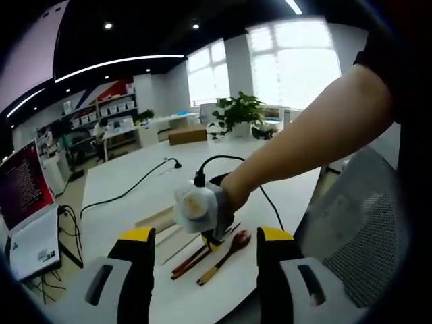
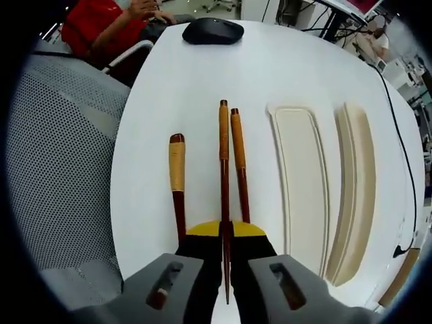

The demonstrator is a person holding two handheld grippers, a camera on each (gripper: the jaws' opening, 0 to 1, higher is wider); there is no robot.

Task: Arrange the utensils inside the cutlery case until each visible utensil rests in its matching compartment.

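Two dark wooden chopsticks and a wooden spoon (image 2: 177,177) with a pale wrapped handle lie side by side on the white table (image 2: 202,74). My right gripper (image 2: 225,229) is shut on one chopstick (image 2: 223,155), which runs down between its jaws. The second chopstick (image 2: 238,162) lies just right of it. The cream case tray (image 2: 300,169) and its lid (image 2: 354,182) lie further right, with nothing in them. In the left gripper view, my left gripper (image 1: 207,236) hangs open above the table, facing the right gripper (image 1: 214,235), the spoon (image 1: 226,251) and the chopsticks (image 1: 192,260).
A black mouse (image 2: 212,30) sits at the table's far end, near a person in red. A grey mesh chair (image 2: 61,148) stands by the table edge. A black cable (image 1: 135,185) crosses the table, a laptop (image 1: 27,202) stands to the left, and a plant (image 1: 236,111) is at the back.
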